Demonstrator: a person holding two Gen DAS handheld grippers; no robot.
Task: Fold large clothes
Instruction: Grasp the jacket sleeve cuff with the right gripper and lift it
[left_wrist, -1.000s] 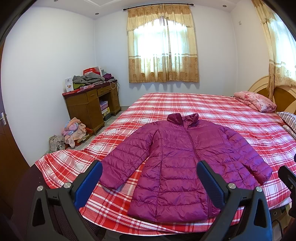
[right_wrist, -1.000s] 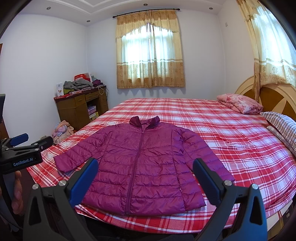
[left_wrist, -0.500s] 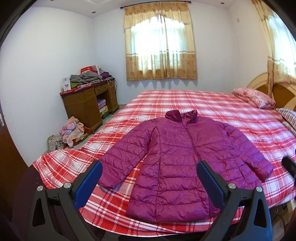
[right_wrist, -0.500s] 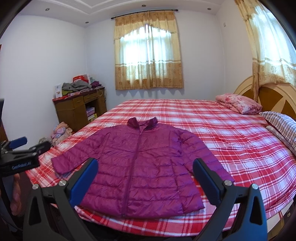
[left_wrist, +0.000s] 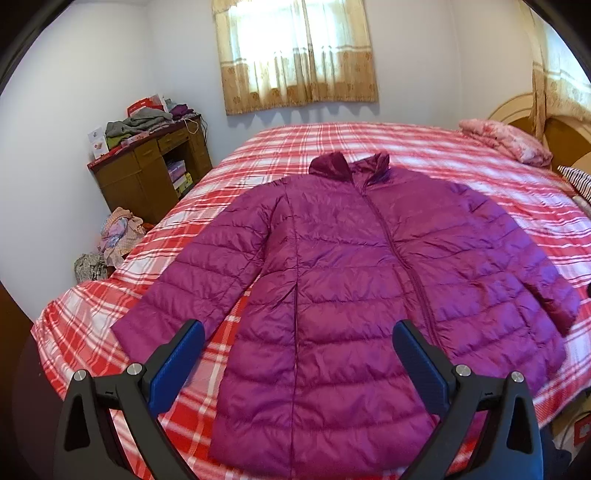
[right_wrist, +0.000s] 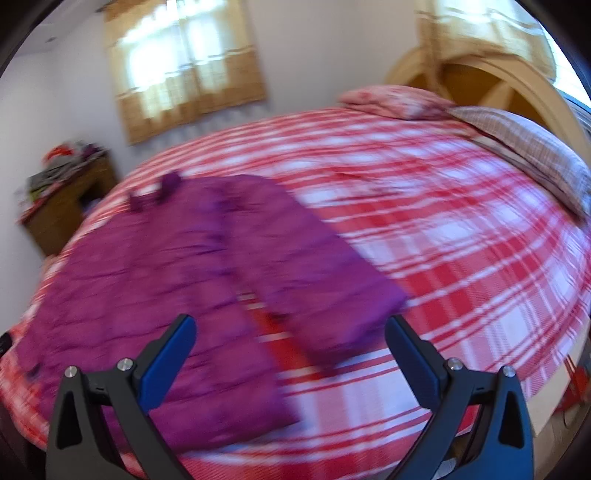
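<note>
Lying flat on one bed (left_wrist: 424, 155): one purple jacket (left_wrist: 332, 277), apparently untouched; two tools (left_wrist: 297, 350) (right_wrist: 290, 347) gaping, empty.

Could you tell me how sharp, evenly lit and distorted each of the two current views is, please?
Left wrist view: sharp; quilting on the purple jacket reads clearly, the window is blown out, and fisheye bends the bed. Right wrist view: heavy motion blur smears jacket and plaid, while the right gripper, open, stays crisp; black corners frame both.
</note>
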